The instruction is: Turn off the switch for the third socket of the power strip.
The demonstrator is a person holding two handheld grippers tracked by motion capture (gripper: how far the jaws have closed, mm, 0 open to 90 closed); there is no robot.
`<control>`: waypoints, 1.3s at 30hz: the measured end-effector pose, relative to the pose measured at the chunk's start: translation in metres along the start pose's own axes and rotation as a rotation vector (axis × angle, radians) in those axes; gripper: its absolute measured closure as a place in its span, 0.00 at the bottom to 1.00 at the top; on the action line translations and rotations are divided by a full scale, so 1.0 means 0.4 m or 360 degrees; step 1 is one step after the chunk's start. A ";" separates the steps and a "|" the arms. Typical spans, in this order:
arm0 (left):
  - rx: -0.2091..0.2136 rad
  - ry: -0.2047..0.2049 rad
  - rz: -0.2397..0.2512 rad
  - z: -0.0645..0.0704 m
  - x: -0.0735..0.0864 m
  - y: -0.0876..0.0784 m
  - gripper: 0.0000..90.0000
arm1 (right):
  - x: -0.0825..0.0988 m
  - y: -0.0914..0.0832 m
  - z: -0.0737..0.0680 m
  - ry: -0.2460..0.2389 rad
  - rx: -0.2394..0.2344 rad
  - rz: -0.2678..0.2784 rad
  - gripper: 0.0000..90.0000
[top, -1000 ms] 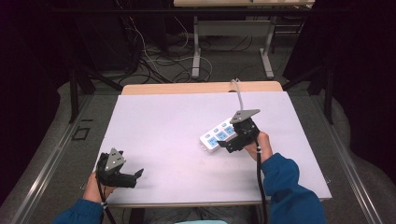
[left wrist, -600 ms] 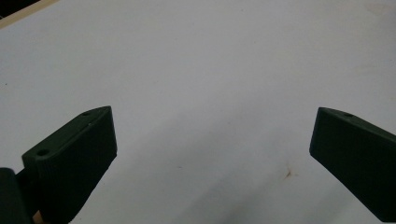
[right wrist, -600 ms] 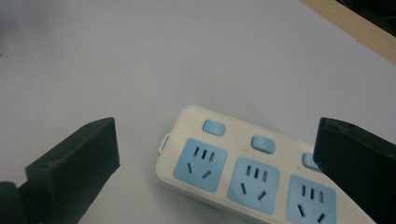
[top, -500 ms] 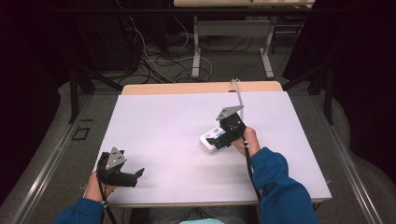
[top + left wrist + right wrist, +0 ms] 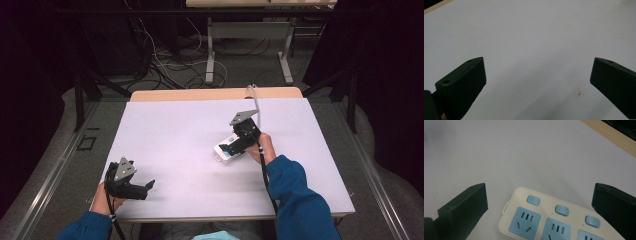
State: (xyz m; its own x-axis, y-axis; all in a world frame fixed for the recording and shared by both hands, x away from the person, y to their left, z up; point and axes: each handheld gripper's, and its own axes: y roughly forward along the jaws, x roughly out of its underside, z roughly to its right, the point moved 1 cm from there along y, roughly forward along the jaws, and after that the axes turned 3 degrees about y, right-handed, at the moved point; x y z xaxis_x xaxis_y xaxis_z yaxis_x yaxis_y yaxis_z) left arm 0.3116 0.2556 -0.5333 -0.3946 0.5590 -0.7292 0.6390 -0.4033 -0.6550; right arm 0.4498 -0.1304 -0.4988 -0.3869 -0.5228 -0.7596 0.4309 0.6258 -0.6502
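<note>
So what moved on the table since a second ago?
The right gripper and the white power strip under it slid toward the person and a bit leftward. Its jaws stand open around the strip, with gaps both sides. The left gripper stayed put at the near left corner, open, over bare table.

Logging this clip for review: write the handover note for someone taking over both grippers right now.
Left gripper: open, idle above the near left of the table, nothing between its fingers.
Right gripper: open, over the white and blue power strip, fingers either side without touching it.
The strip lies flat, right of centre; three switches and sockets face up.
Done: the approach.
Left: probably closing on the strip and moving it.
</note>
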 end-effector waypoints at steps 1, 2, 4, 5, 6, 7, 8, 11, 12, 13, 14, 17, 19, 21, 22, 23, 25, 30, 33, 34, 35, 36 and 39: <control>-0.0008 0.0001 0.0005 -0.001 0.000 0.000 0.00 | 0.000 0.001 0.003 0.0003 -0.0009 0.0012 0.00; -0.0016 0.0004 0.0010 -0.001 0.000 0.000 0.00 | 0.001 0.004 0.005 0.0011 -0.0002 0.0019 0.00; -0.0003 -0.0007 0.0001 -0.003 0.001 0.001 0.00 | 0.000 0.006 0.008 0.0013 -0.0017 -0.0004 0.00; -0.0001 -0.0007 0.0002 -0.004 0.001 0.002 0.00 | 0.000 0.010 0.008 0.0010 -0.0006 0.0017 0.00; -0.0004 -0.0009 -0.0001 -0.004 0.002 0.002 0.00 | -0.001 0.012 0.009 0.0009 -0.0004 0.0015 0.00; -0.0006 -0.0010 -0.0001 -0.004 0.001 0.002 0.00 | -0.003 0.012 0.012 0.0012 -0.0025 0.0004 0.00; -0.0002 -0.0014 0.0003 -0.004 0.001 0.002 0.00 | -0.005 0.012 0.013 0.0022 -0.0019 0.0008 0.00; 0.0000 -0.0007 0.0003 -0.003 0.001 0.001 0.00 | -0.011 0.022 0.014 0.0032 -0.0020 0.0049 0.00; -0.0005 -0.0007 0.0004 -0.003 0.001 0.001 0.00 | -0.012 0.025 0.015 0.0024 -0.0014 0.0044 0.00; 0.0007 -0.0022 0.0005 -0.002 0.001 0.001 0.00 | -0.014 0.028 0.015 0.0027 -0.0018 0.0049 0.00; -0.0005 -0.0006 0.0005 -0.003 0.001 0.000 0.00 | -0.015 0.032 0.017 0.0033 -0.0020 0.0038 0.00; 0.0006 -0.0036 0.0017 0.000 0.002 0.000 0.00 | -0.019 0.034 0.020 0.0031 -0.0023 0.0026 0.13; 0.0000 -0.0031 0.0018 -0.001 0.002 0.000 0.00 | -0.019 0.035 0.021 0.0033 -0.0026 0.0056 0.20; 0.0005 -0.0036 0.0010 0.001 0.001 0.001 0.00 | -0.019 0.035 0.021 0.0040 -0.0019 0.0060 0.27; -0.0007 -0.0012 0.0004 -0.001 0.000 0.000 0.00 | -0.019 0.036 0.023 0.0032 -0.0035 0.0066 0.32; 0.0002 -0.0018 0.0004 0.001 0.000 0.001 0.00 | -0.018 0.035 0.021 0.0053 -0.0029 0.0054 0.42; 0.0002 -0.0019 0.0004 0.001 -0.001 0.002 0.00 | -0.016 0.040 0.022 0.0063 -0.0031 0.0064 0.52; -0.0004 -0.0021 0.0005 -0.001 0.000 0.002 0.00 | -0.013 0.047 0.024 0.0099 -0.0048 0.0038 0.86; -0.0004 -0.0021 0.0003 0.000 0.000 0.001 0.00 | -0.011 0.049 0.024 0.0122 -0.0025 0.0041 1.00; -0.0002 -0.0019 0.0003 0.000 0.000 0.001 0.00 | -0.011 0.049 0.023 0.0131 -0.0018 0.0025 1.00; -0.0002 -0.0021 0.0005 0.001 0.000 0.000 0.00 | -0.010 0.051 0.025 0.0123 -0.0017 0.0029 1.00; -0.0007 -0.0019 0.0013 0.000 0.000 0.001 0.00 | -0.010 0.052 0.023 0.0139 -0.0019 0.0029 1.00; -0.0002 -0.0026 0.0006 0.000 -0.001 0.001 0.00 | -0.010 0.061 0.019 0.0129 -0.0013 -0.0005 1.00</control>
State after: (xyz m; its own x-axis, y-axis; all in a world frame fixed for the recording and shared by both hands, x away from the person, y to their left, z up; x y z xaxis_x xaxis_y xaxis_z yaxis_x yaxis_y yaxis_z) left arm 0.3120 0.2552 -0.5335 -0.4030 0.5456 -0.7348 0.6411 -0.4047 -0.6521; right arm 0.4681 -0.1176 -0.5119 -0.4533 -0.4763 -0.7534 0.4232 0.6289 -0.6522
